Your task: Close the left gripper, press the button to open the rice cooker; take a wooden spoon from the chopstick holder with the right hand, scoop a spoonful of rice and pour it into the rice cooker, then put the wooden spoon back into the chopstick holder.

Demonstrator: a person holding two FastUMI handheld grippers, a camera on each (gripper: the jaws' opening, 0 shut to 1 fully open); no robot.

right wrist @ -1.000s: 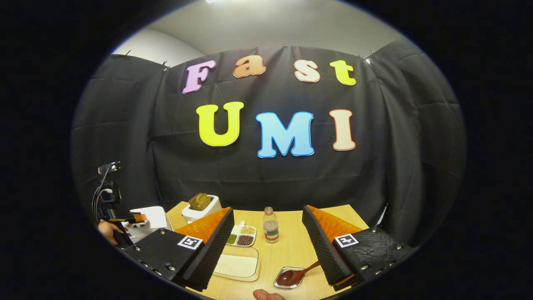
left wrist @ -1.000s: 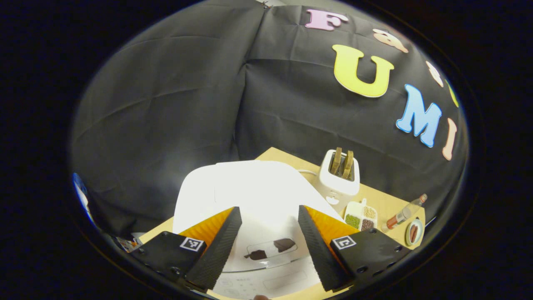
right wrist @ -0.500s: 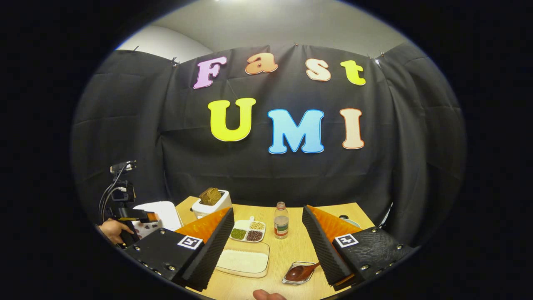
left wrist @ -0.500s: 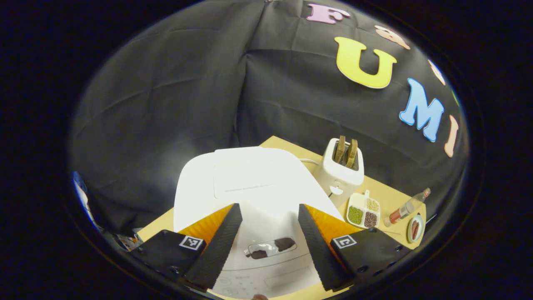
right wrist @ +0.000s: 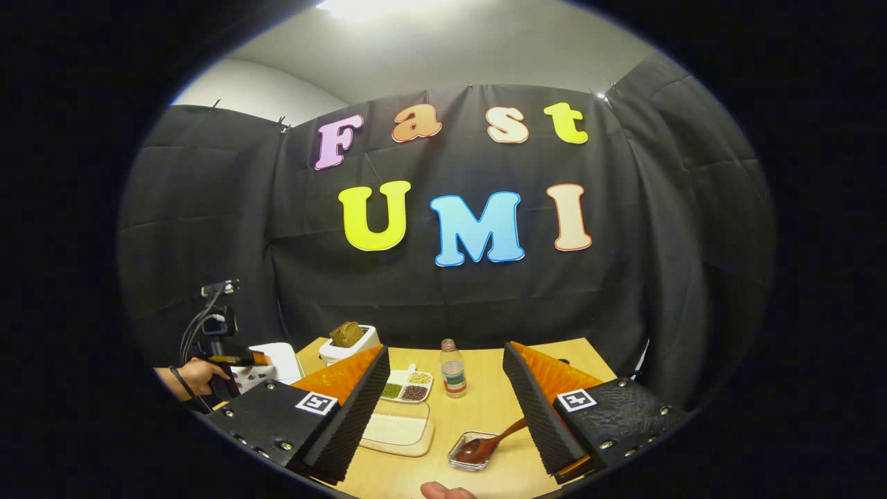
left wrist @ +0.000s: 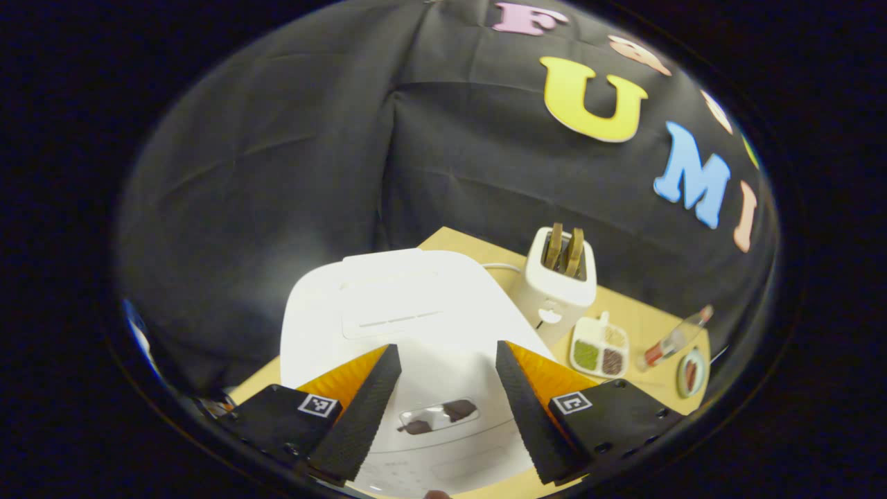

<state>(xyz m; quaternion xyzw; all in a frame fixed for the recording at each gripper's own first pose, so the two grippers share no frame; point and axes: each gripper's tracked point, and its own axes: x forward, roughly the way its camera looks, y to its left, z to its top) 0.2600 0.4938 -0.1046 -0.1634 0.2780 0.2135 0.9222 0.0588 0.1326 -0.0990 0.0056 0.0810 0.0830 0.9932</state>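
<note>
My left tongs [left wrist: 443, 409] hover apart over the closed white rice cooker [left wrist: 388, 312]; my right tongs [right wrist: 447, 409] stand apart above the desk [right wrist: 485, 409], wooden spoon [right wrist: 485, 445] between

You have a white toaster [left wrist: 558, 281] with two brown slices [left wrist: 565, 248] standing in its slots, far on the wooden tabletop [right wrist: 485, 409]. Just to its right lies a small white divided dish [right wrist: 406, 387] of green, pale and dark grains. Right of that dish stands a clear bottle [right wrist: 453, 371], upright, with a label around its middle.
</note>
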